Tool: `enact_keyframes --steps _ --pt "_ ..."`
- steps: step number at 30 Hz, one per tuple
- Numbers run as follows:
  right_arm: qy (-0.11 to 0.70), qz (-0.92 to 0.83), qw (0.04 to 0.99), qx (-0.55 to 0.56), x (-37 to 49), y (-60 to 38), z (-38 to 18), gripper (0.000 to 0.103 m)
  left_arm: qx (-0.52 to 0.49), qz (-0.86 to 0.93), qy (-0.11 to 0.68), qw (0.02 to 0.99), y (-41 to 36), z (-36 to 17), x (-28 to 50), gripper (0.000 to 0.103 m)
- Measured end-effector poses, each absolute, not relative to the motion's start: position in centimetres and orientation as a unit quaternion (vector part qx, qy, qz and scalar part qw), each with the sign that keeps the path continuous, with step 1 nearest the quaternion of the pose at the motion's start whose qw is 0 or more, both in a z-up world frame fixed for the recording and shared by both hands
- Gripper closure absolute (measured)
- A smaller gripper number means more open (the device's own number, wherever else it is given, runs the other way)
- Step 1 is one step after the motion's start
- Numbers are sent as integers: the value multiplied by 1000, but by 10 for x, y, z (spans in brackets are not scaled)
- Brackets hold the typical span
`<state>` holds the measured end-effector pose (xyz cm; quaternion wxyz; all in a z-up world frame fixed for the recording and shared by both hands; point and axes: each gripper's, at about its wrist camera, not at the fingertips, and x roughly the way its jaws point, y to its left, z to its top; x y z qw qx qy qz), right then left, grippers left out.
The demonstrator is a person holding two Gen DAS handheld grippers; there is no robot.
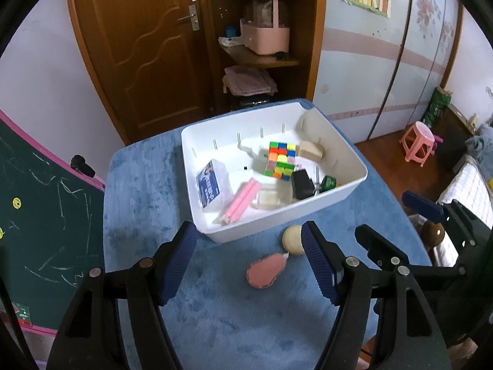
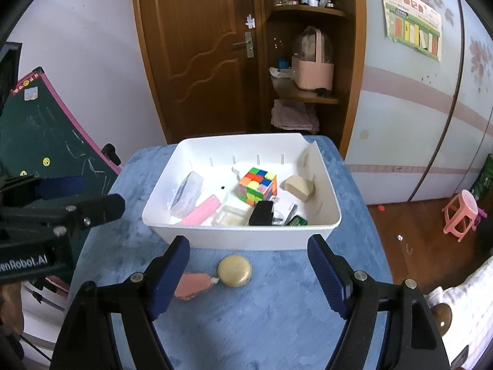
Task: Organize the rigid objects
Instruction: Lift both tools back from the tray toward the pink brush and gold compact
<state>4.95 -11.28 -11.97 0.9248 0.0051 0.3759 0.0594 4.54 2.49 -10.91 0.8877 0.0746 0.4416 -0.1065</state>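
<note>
A white bin stands on the blue-covered table. It holds a colour cube, a pink stick-shaped case, a clear box with a blue label, a black block, a beige wedge and a small green item. In front of the bin lie a beige round disc and a flat pink oval piece. My left gripper is open and empty, hovering over these two. To its right, my right gripper is also open and empty.
A green chalkboard leans at the table's left. Behind the table are a wooden door and a corner shelf with a pink basket. A pink stool stands on the floor at right. The table's edge drops off close to the bin's right side.
</note>
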Motion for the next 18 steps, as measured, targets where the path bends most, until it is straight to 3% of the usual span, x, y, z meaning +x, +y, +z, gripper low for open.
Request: enact_keyframes --steps 11,18 --pt "405 65 912 23 23 -109 -165 24 96 -112 461 875 33 -144 26 29" --pt "462 62 884 25 11 -112 -218 24 117 -122 514 841 33 -193 27 29"
